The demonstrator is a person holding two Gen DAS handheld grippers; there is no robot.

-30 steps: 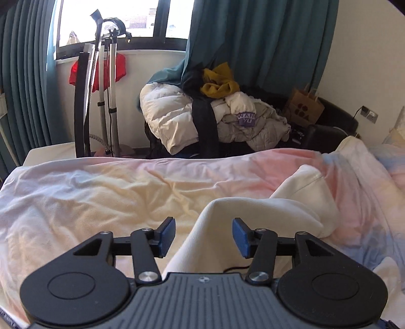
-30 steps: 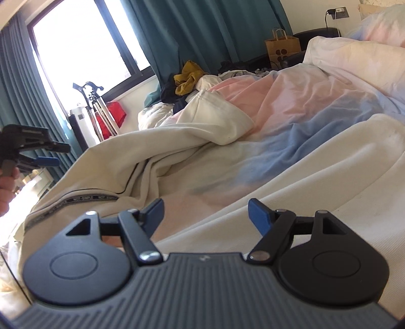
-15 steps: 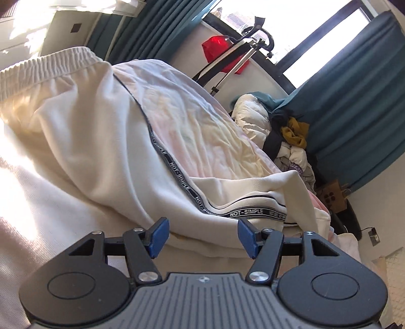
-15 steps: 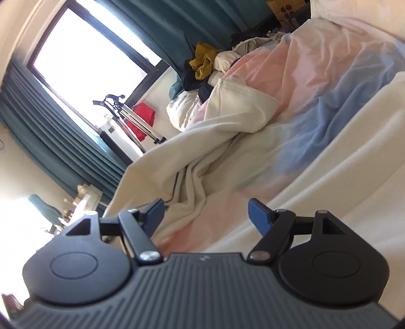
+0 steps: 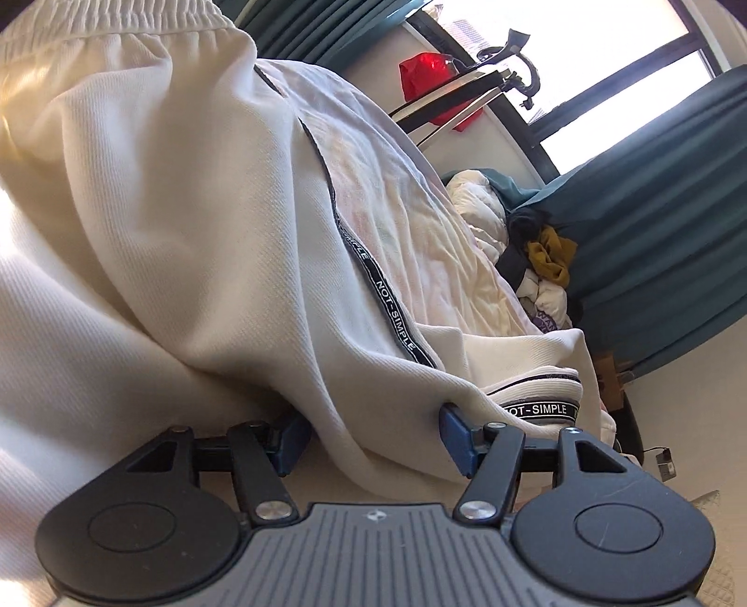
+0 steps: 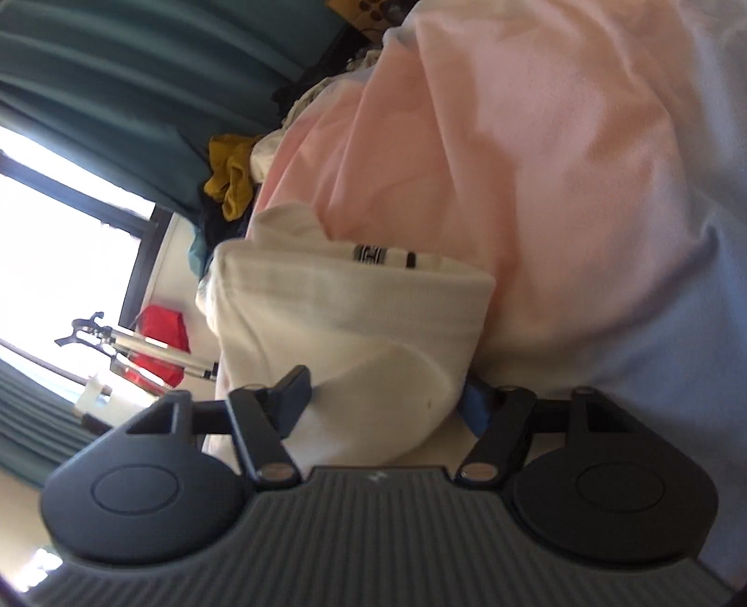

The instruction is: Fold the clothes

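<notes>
Cream sweatpants (image 5: 196, 224) with a black "NOT-SIMPLE" side stripe (image 5: 387, 303) lie on the bed. Their elastic waistband (image 5: 116, 18) shows at the top left of the left wrist view. My left gripper (image 5: 373, 439) is open, its blue pads on either side of a fold of the cream fabric near the cuff (image 5: 537, 401). In the right wrist view, the folded cuff end of the pants (image 6: 345, 327) sits between the spread blue pads of my right gripper (image 6: 387, 401), which is open. Both views are strongly tilted.
The pants lie on a pink, yellow and blue duvet (image 6: 537, 163). Beyond the bed are a heap of clothes with a mustard garment (image 5: 551, 252), teal curtains (image 5: 653, 196), a window, a metal stand (image 5: 476, 79) with a red cloth, and a paper bag by the wall.
Both grippers have rolled sideways and moved in close to the pants. Fabric now lies between the pads of each, where earlier they hovered open above the bed.
</notes>
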